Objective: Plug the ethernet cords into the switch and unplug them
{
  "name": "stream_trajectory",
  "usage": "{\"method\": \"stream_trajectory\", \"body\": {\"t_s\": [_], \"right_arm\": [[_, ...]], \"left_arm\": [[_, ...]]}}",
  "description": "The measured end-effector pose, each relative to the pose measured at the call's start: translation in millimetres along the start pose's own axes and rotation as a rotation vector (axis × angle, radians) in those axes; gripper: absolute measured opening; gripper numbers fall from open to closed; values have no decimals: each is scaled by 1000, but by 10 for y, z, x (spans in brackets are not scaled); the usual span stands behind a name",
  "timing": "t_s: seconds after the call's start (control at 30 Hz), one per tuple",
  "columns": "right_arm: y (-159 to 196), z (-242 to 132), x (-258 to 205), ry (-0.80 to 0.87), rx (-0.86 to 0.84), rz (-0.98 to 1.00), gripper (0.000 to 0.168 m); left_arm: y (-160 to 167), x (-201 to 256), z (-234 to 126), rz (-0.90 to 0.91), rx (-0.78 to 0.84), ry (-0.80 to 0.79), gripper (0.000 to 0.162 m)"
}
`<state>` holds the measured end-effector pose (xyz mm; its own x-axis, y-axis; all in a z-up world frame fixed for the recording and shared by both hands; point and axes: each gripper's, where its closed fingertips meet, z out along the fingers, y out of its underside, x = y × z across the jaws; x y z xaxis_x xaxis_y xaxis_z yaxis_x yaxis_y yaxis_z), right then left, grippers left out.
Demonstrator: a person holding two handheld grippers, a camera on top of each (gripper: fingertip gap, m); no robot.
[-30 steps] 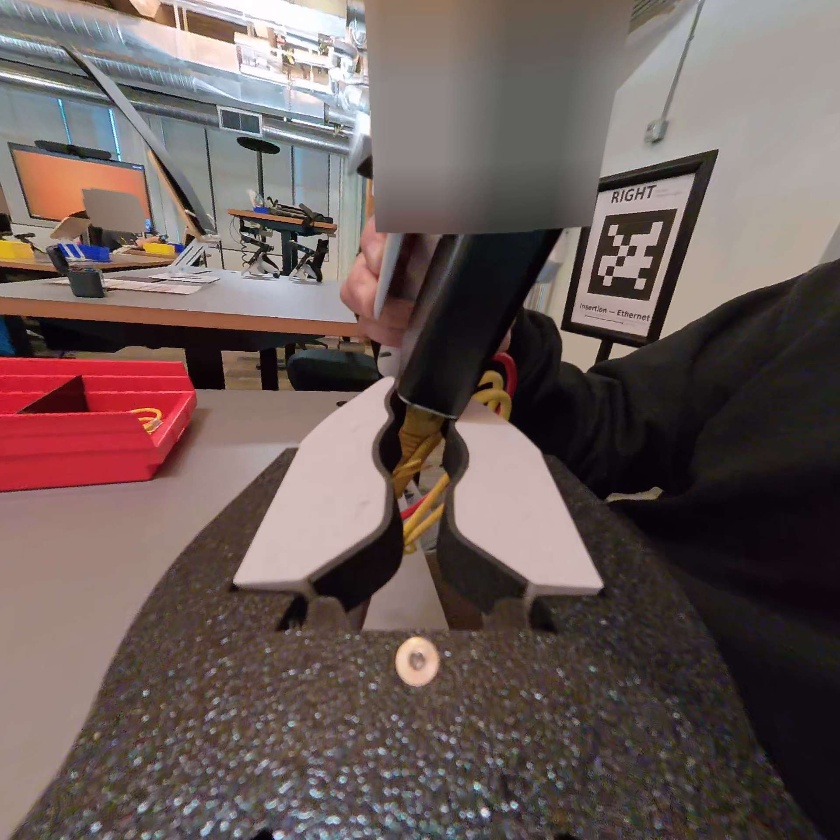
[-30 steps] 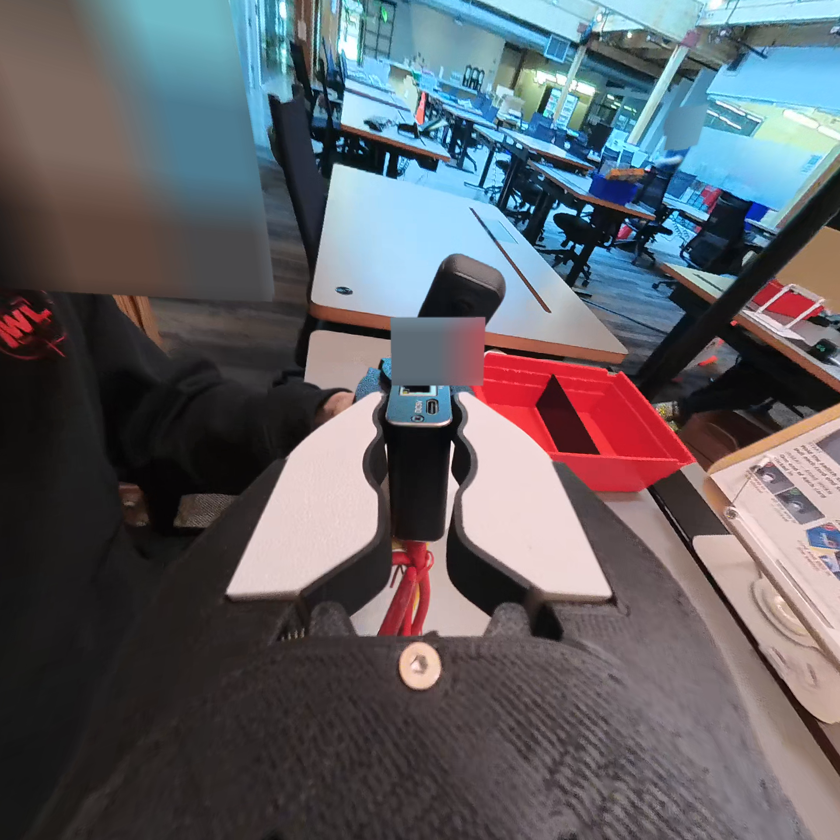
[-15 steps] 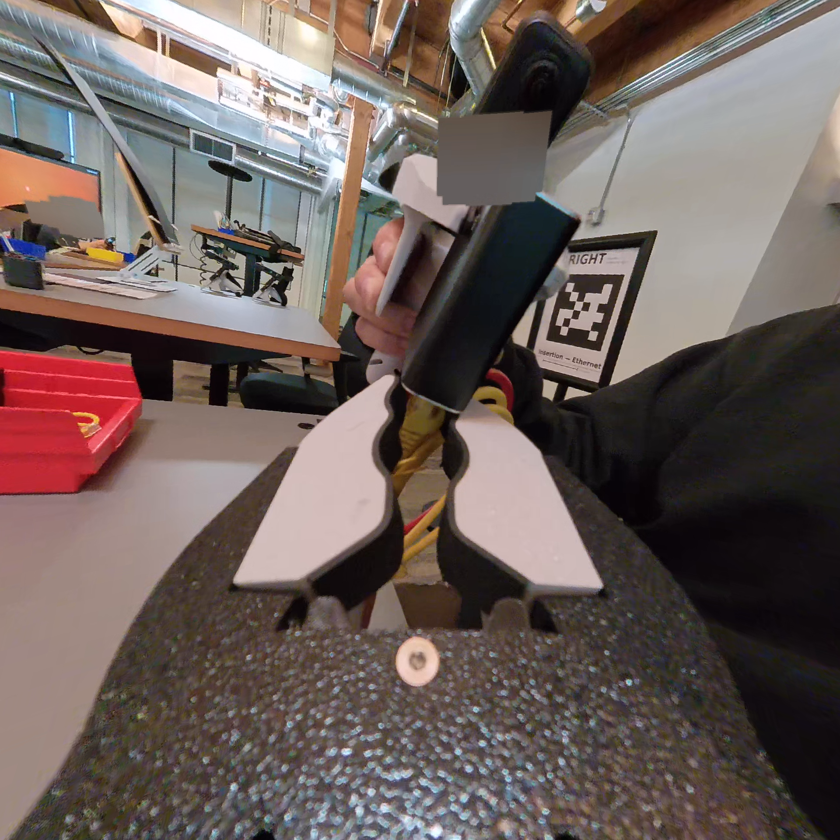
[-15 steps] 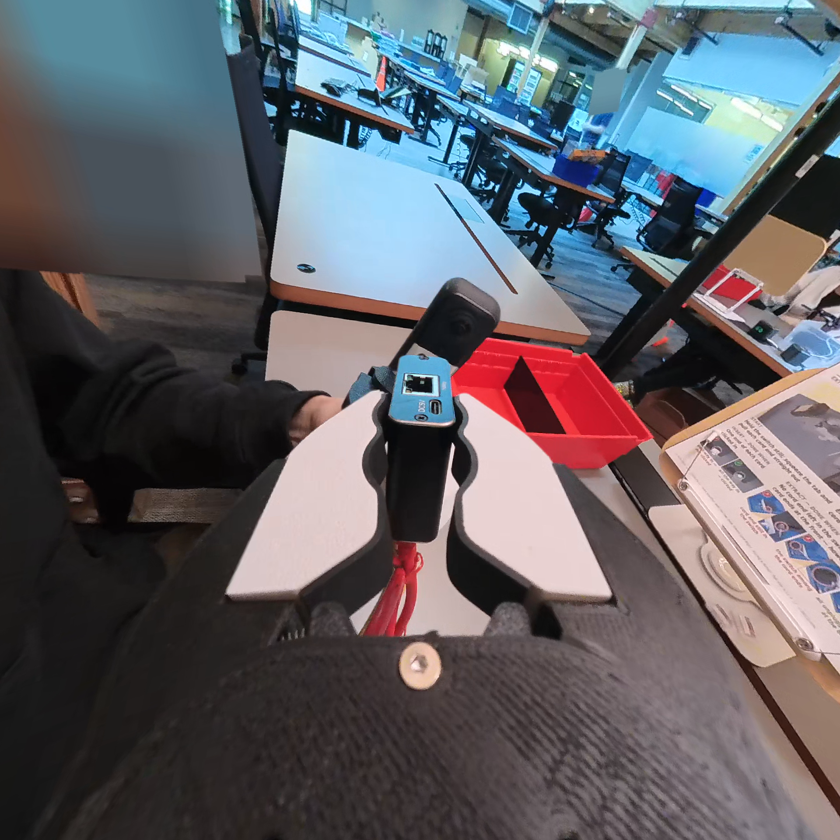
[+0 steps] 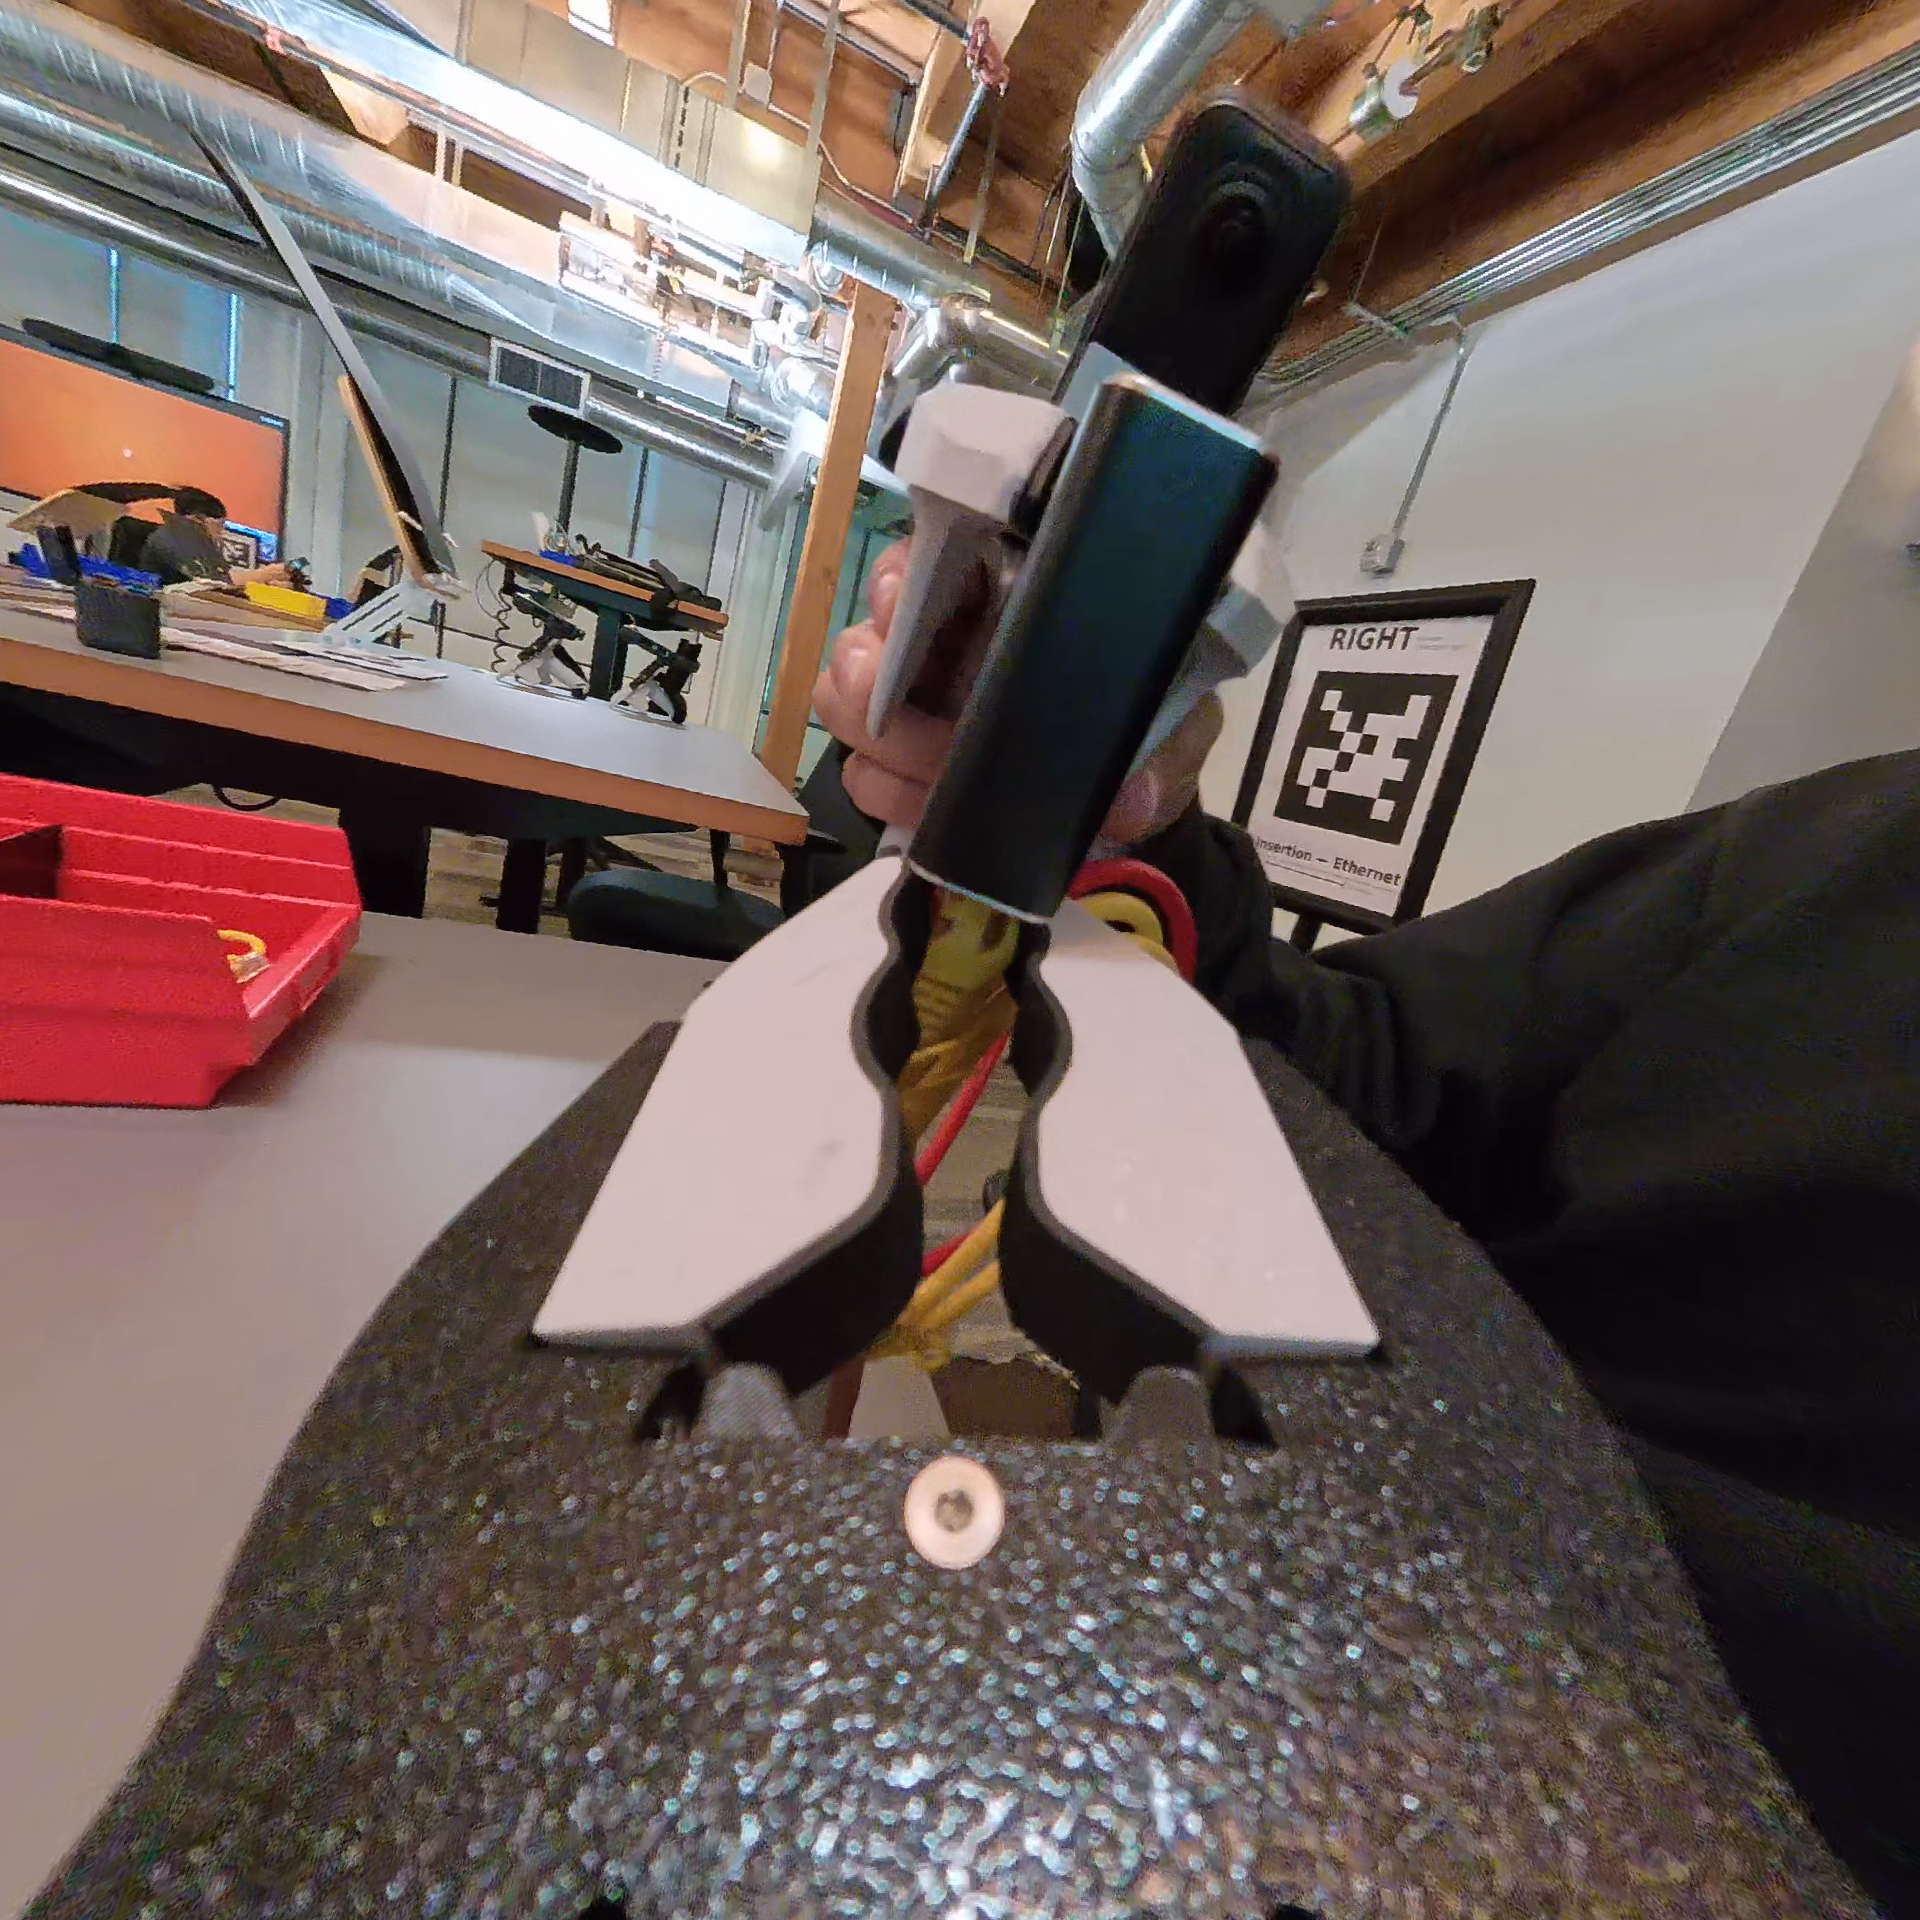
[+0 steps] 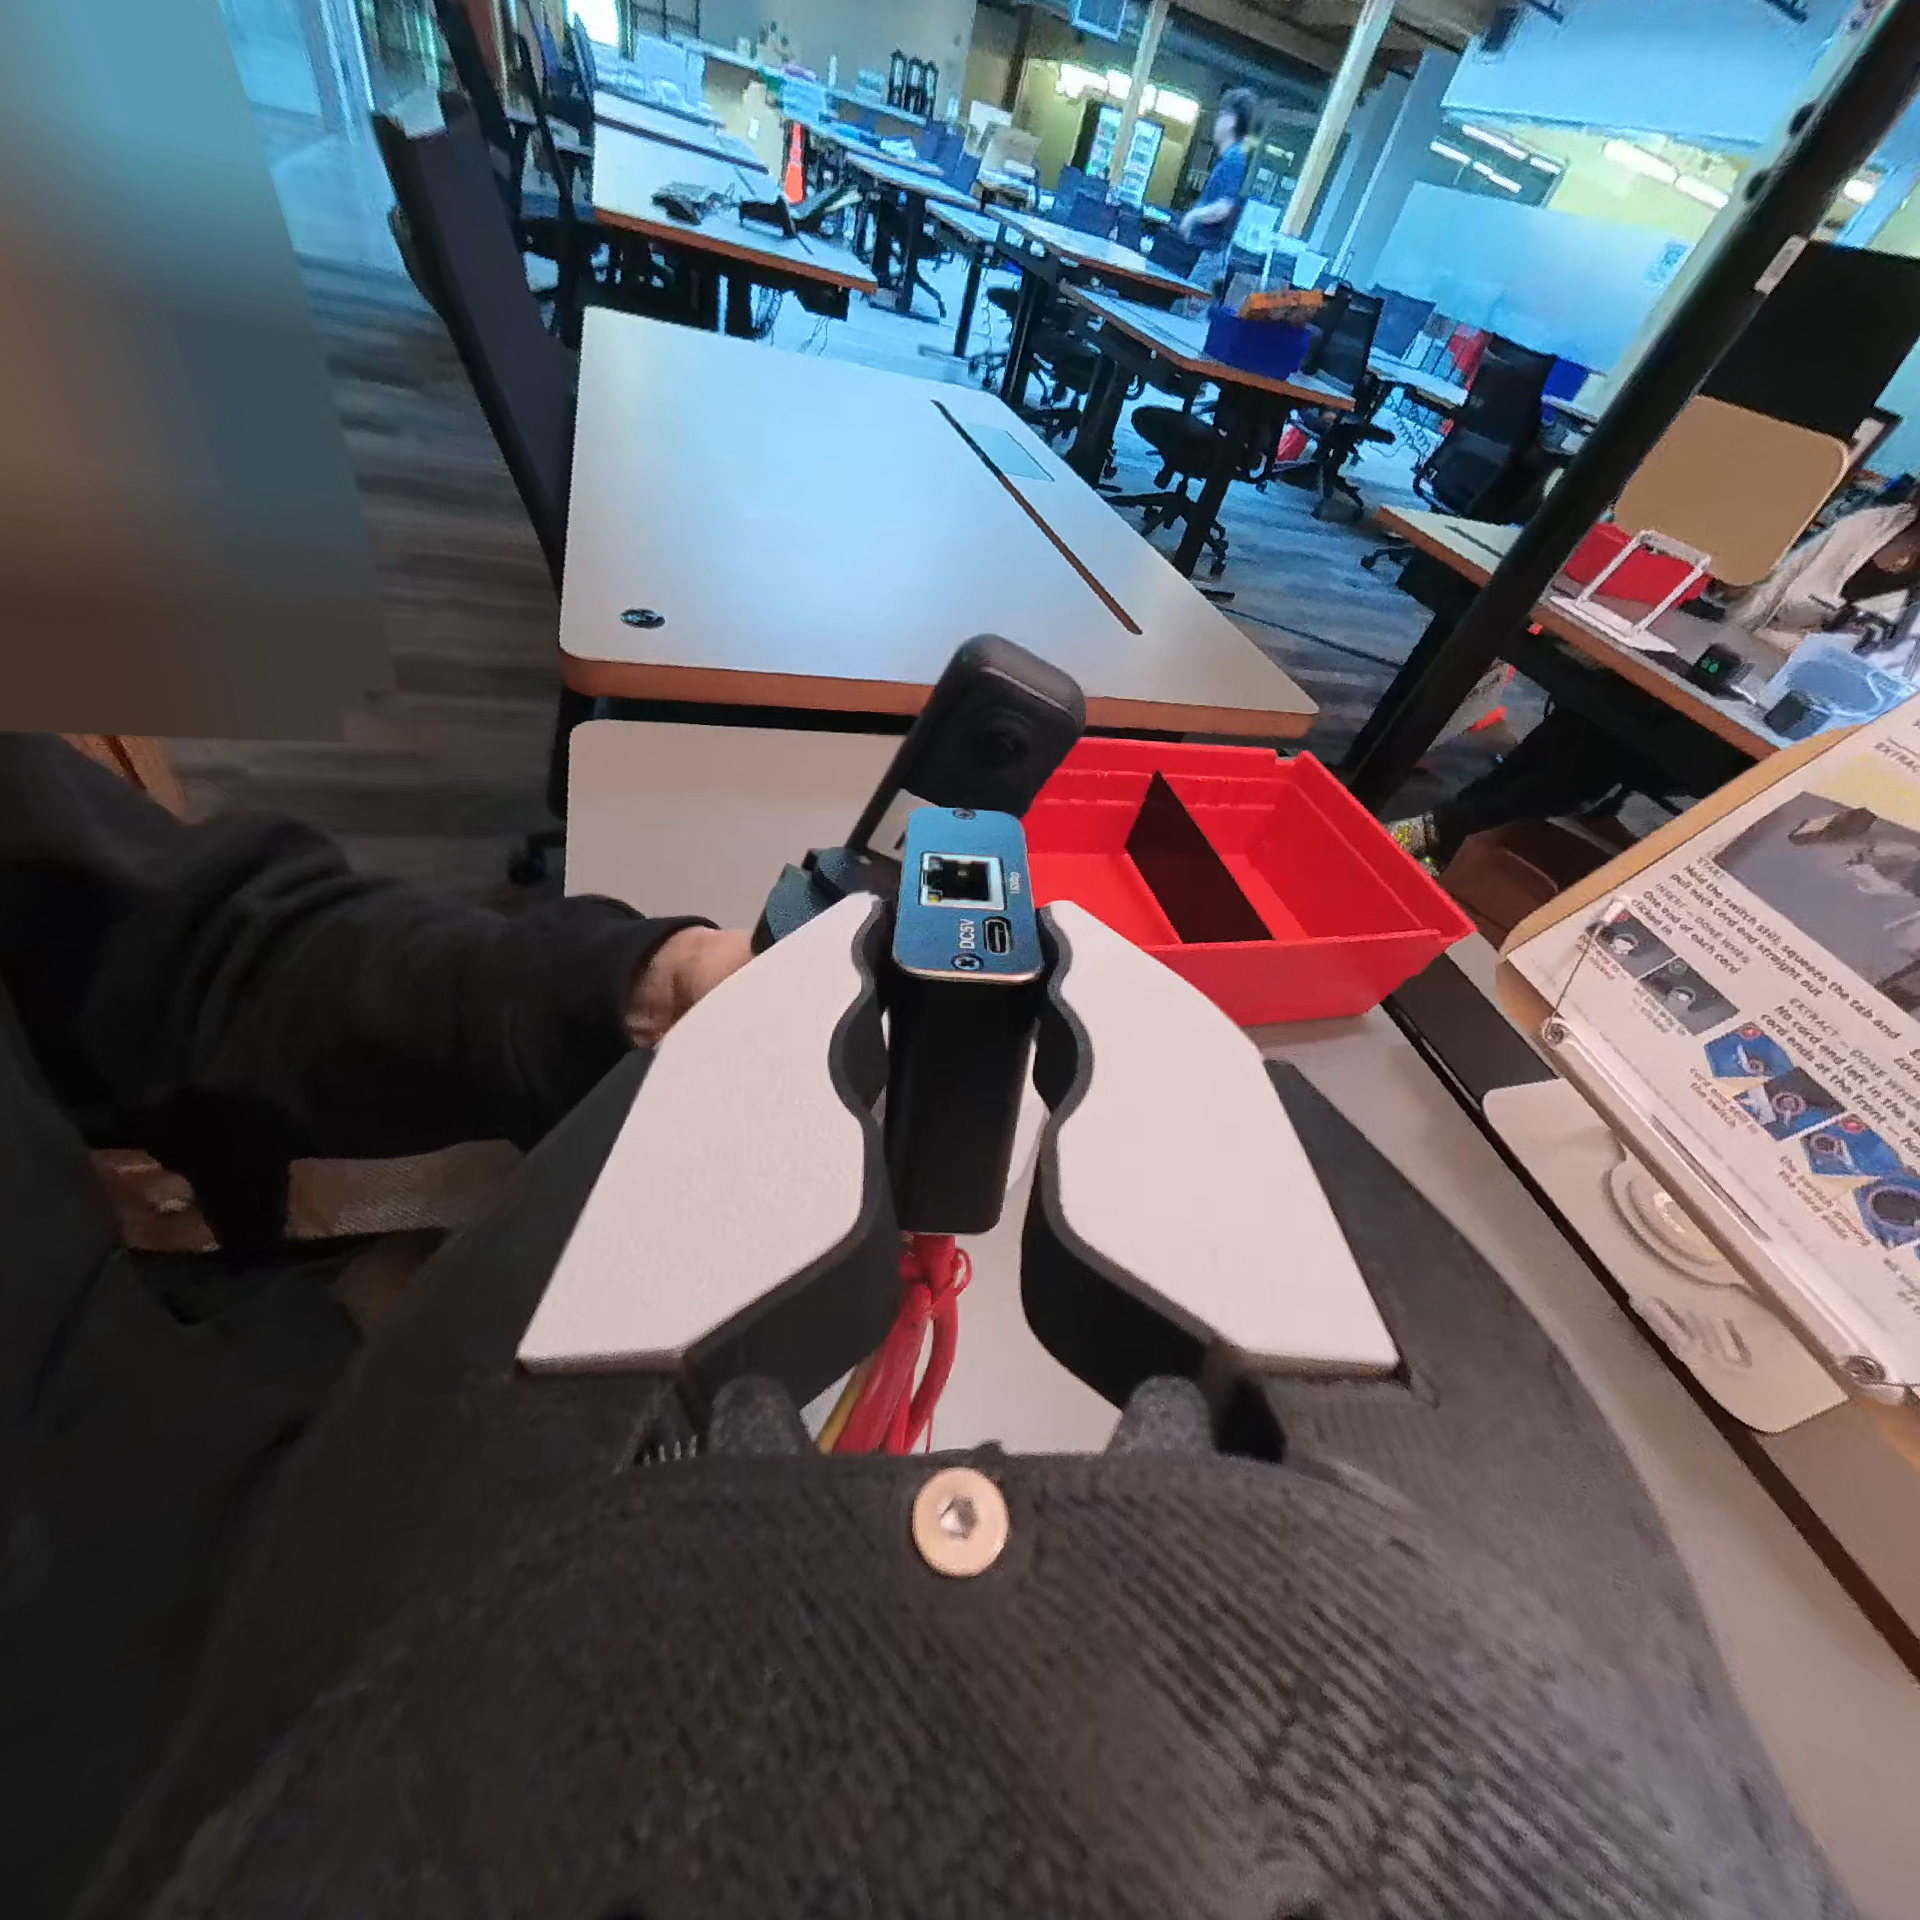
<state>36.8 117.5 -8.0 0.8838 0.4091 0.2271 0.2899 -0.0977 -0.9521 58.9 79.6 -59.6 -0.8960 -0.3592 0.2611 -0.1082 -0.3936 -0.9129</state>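
My right gripper [image 6: 961,935] is shut on the black switch [image 6: 951,1091], held upright above the table. Its blue end face [image 6: 966,909] with one empty port points away from the camera. Red cords [image 6: 925,1340] hang from the switch's near end. In the left wrist view the switch [image 5: 1091,644] stands tilted just beyond my left gripper [image 5: 966,925], which is shut on a yellow ethernet cord's plug [image 5: 961,951] at the switch's lower end. Yellow and red cords [image 5: 951,1101] loop below the fingers. I cannot see how deep the plug sits in the port.
A red bin [image 5: 156,966] on the grey table [image 5: 260,1247] holds a yellow cord end [image 5: 241,951]; it also shows in the right wrist view [image 6: 1247,914]. An instruction sheet on a stand [image 6: 1714,1039] is at the right. A framed marker sign [image 5: 1361,748] stands behind. A black sleeve [image 5: 1610,1039] is close by. Left tips to right tips: about 6 centimetres.
The left view has tilted upward, and the switch now stands higher in it. In the right view the switch's blue end face has come into clear sight. Both grips are unchanged.
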Motion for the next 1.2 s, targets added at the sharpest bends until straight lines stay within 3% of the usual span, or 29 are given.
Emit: {"method": "stream_trajectory", "body": {"t_s": [0.2,0.43,0.67,0.8,0.93,1.2], "right_arm": [[44,40,30,10,-7,8,25],[76,33,81,3,-17,51,26],[97,66,91,32,-49,26,26],[90,32,132,27,-21,66,26],[88,80,141,35,-30,52,26],[147,64,177,41,-44,65,26]], "left_arm": [[23,-2,5,-148,81,107,15],[36,-47,7,-132,78,76,15],[36,-40,18,-229,150,155,15],[20,-85,-3,-137,106,62,15],[6,-59,12,-259,198,168,15],[47,-92,28,-274,204,169,15]]}}
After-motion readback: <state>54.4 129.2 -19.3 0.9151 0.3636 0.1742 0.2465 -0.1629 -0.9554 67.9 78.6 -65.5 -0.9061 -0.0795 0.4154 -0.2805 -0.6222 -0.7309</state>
